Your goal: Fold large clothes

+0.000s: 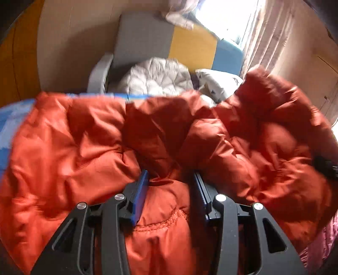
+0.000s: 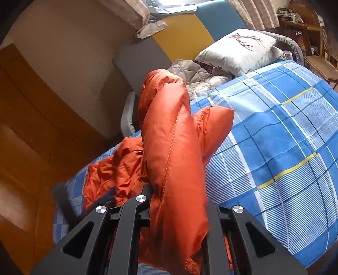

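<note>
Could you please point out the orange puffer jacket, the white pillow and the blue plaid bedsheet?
orange puffer jacket (image 2: 169,135): right wrist view, raised quilted fold.
white pillow (image 2: 238,50): right wrist view, its top face.
blue plaid bedsheet (image 2: 274,148): right wrist view, bare checked area.

Daylight from window (image 1: 228,19) at far right, blown out w/ glare. Left wrist view smeared by motion blur across orange jacket (image 1: 84,148); right wrist view sharp. Fisheye bends edges, dark vignette in corners. Soft shadows in jacket folds.

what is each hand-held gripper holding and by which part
Both hold the orange puffy jacket. The right hand-held gripper is shut on a stitched padded fold that sticks up. The left hand-held gripper clamps a bunched stitched edge.
</note>
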A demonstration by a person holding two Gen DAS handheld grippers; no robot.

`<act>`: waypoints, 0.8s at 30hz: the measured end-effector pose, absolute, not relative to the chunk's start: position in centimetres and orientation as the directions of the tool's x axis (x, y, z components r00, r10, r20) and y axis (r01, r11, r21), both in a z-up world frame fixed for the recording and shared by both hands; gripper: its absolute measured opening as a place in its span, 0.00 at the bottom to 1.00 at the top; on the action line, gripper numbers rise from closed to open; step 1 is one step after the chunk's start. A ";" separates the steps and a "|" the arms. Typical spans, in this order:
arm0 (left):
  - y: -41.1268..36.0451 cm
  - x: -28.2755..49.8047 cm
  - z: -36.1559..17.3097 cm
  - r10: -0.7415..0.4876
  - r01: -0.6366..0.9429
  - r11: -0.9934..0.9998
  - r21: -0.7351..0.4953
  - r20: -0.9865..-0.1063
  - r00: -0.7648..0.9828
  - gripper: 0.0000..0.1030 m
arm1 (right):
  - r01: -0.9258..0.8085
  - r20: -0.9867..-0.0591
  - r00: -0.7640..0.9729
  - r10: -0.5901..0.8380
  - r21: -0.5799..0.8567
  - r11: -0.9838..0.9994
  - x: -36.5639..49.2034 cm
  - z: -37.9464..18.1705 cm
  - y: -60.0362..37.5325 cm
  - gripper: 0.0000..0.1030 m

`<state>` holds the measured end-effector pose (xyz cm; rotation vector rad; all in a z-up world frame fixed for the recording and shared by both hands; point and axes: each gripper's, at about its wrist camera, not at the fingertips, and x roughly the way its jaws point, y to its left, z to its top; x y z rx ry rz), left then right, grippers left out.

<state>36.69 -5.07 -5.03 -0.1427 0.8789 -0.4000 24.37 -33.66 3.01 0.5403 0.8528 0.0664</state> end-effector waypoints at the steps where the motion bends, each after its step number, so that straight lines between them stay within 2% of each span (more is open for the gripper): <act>1: -5.3 36.9 -5.6 -0.387 0.277 0.921 -0.274 -0.725 0.569 0.40 | 0.146 -0.694 0.665 0.274 0.481 0.865 24.3 3.3 -33.2 0.12; 8: -5.5 37.3 -7.0 -0.393 0.271 0.919 -0.288 -0.729 0.561 0.40 | 0.051 -0.670 0.663 0.332 0.483 0.874 25.1 5.9 -27.7 0.12; 13: -2.5 35.9 -5.3 -0.454 0.243 0.890 -0.386 -0.701 0.551 0.38 | 0.017 -0.681 0.660 0.319 0.437 0.899 25.7 7.3 -23.3 0.12; 16: 1.4 33.5 -2.4 -0.469 0.256 0.879 -0.402 -0.634 0.615 0.44 | 0.016 -0.694 0.657 0.295 0.403 0.915 25.9 7.7 -21.8 0.12; 18: 4.7 32.4 -1.2 -0.456 0.239 0.882 -0.406 -0.607 0.651 0.44 | 0.018 -0.700 0.657 0.279 0.385 0.923 25.9 7.9 -21.0 0.12; 24: 15.4 30.4 -3.6 -0.337 0.062 0.910 -0.409 -0.644 0.687 0.42 | 0.012 -0.714 0.661 0.231 0.318 0.948 25.9 8.0 -17.0 0.11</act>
